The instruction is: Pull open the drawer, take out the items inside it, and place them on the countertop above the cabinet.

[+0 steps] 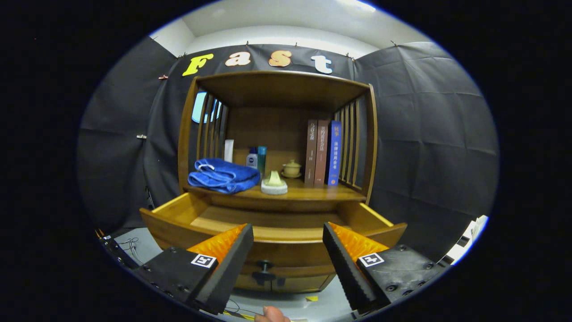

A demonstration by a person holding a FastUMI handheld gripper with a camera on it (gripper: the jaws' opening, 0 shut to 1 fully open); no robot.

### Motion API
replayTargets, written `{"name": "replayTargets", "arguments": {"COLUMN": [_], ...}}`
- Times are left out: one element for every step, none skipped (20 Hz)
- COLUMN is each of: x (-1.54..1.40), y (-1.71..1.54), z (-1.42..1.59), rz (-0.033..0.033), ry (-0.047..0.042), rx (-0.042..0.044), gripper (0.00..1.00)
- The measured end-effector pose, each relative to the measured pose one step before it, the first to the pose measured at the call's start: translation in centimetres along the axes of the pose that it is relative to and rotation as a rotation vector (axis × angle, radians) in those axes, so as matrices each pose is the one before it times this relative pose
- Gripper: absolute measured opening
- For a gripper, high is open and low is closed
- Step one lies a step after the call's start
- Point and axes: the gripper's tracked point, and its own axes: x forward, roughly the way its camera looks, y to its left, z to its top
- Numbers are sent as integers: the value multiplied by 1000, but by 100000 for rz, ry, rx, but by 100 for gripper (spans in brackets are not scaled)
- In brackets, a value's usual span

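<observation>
A wooden cabinet stands ahead with its drawer (272, 230) pulled out toward me; the part of the drawer floor I can see is bare wood. The drawer's dark knob (264, 267) sits low on its front, between my fingers. On the countertop (308, 193) above lie a folded blue towel (223, 175) and a small white dish with a pale object (274, 182). My gripper (288, 235) hovers in front of the drawer front, open, with nothing between its fingers.
On the countertop's back stand a white tube (229, 150), two small bottles (257, 158), a lidded cream cup (292, 168) and three upright books (322, 153). Slatted sides and a wooden top enclose the shelf. A fingertip (270, 314) shows below the gripper.
</observation>
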Motion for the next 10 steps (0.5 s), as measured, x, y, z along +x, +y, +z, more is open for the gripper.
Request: {"name": "replayTargets", "arguments": {"x": [183,127,202,197,239,388,260,207,281,205], "y": [393,170,127,190,359,182,229,335,266,83], "z": [-1149,-943,-750,-787,-828,-962,-764,-563,-446,-453], "rz": [502,143,-36,368,621,202,439,435,380,-248], "ry": [1359,484,423,915,1105,1665,1086,620,616,625], "rx": [241,-621,-519,-90,525,294,-69,-498,-914,-873], "gripper": [99,99,99,99,99,99,99,99,99,99]}}
